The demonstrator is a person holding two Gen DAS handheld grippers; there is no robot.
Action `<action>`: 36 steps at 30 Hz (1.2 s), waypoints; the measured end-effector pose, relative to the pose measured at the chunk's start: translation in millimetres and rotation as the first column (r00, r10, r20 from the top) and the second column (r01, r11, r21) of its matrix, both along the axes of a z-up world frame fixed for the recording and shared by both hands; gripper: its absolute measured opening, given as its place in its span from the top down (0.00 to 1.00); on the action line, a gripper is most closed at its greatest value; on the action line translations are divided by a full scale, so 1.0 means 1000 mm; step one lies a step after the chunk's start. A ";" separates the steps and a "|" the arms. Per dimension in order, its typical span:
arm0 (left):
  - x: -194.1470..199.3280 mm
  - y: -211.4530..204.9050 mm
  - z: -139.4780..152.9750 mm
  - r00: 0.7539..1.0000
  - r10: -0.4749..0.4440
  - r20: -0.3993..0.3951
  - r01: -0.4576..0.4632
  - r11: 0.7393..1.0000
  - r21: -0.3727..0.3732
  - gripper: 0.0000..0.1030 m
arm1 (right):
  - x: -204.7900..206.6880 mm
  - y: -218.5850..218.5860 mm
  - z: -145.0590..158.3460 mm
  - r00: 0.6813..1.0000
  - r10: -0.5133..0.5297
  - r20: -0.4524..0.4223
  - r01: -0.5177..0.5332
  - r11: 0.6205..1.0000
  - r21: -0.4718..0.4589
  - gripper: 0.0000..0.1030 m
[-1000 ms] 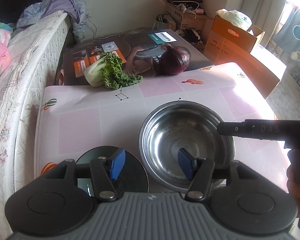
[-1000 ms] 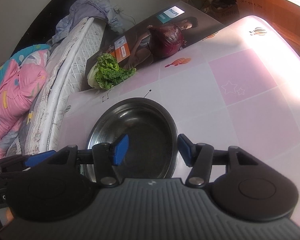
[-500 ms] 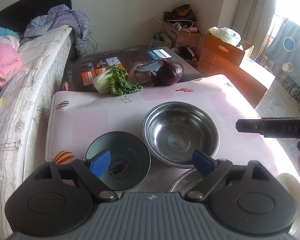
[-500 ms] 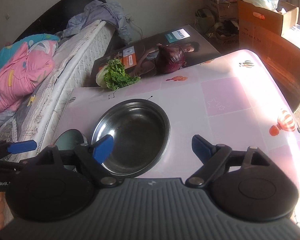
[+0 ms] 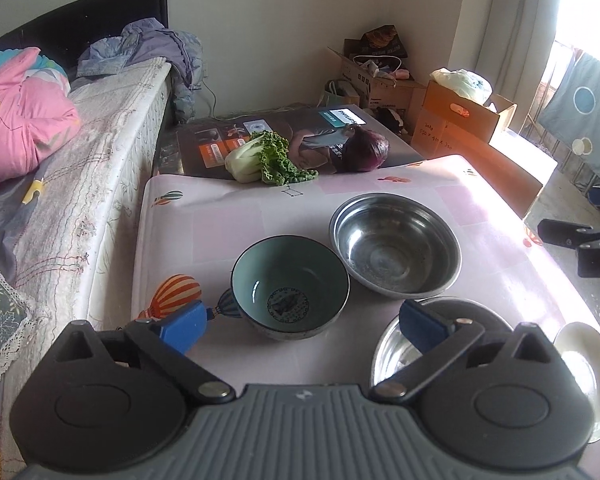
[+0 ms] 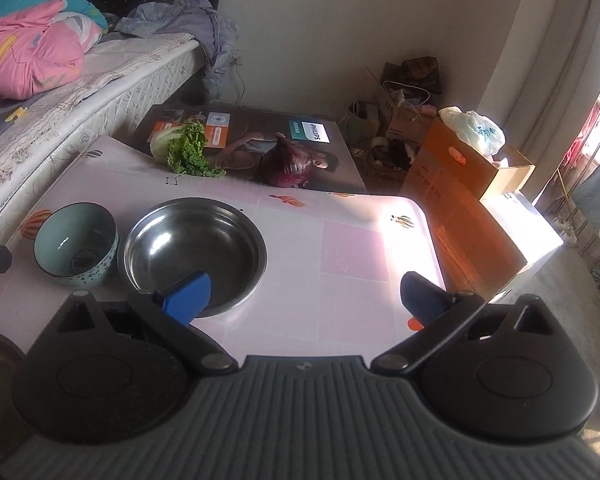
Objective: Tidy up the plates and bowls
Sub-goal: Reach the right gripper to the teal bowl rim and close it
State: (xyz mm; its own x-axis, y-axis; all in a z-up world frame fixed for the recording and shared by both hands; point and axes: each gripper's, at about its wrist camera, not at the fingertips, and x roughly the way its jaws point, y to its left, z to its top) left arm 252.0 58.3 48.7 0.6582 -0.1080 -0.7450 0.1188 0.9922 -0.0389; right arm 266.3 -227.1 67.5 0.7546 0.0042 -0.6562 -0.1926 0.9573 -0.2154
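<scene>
Hovering wide-open, empty: your left gripper (image 5: 304, 322), right gripper (image 6: 306, 290) near large round steel bowl (image 5: 396, 252); teal ceramic bowl (image 5: 290, 288) beside it, likely nesting next.

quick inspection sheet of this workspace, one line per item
surface: table with a pink balloon-print cover.
job's things: teal bowl beside large steel bowl, close together; smaller steel bowl and steel plate near the front edge, partly hidden.
clutter: leafy greens and red cabbage at the table's far edge, by a printed box.
grippers: left gripper and right gripper both open, holding nothing.
cables: one runs down the wall behind the printed box.
surroundings: bed on the left, cardboard boxes on the right.
</scene>
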 end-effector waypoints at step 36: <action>0.072 0.043 -0.084 0.993 0.029 -0.118 -0.032 0.999 -0.026 0.66 | 0.084 0.139 -0.094 0.923 0.171 -0.345 -0.022 0.918 0.396 0.83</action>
